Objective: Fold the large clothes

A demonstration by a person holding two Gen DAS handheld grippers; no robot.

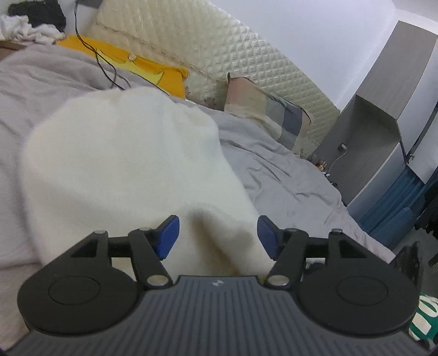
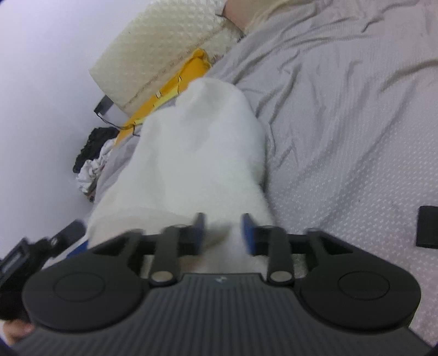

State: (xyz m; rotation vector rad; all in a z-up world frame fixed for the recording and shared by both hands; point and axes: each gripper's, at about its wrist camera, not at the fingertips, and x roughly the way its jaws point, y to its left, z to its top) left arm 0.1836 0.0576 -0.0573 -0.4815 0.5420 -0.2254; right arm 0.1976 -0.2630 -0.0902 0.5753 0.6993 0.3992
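On the grey bed [image 1: 287, 175], both grippers' jaws gape around the white garment [image 1: 123, 169] before pillows [image 1: 271, 120].

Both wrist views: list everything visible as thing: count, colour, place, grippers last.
fluffy garment: 1, white, on the bed, an edge between both grippers' open jaws
bedsheet: 1, grey, covers the bed
headboard: 1, cream, quilted, behind the bed
yellow pillow: 1, by the headboard
patchwork pillow: 1, pastel, by the headboard
cable: 1, black, across the yellow pillow
clothes pile: white and black, far bedside
wardrobe: 1, grey, beside the bed
black flat object: 1, on the sheet
left gripper: open
right gripper: open
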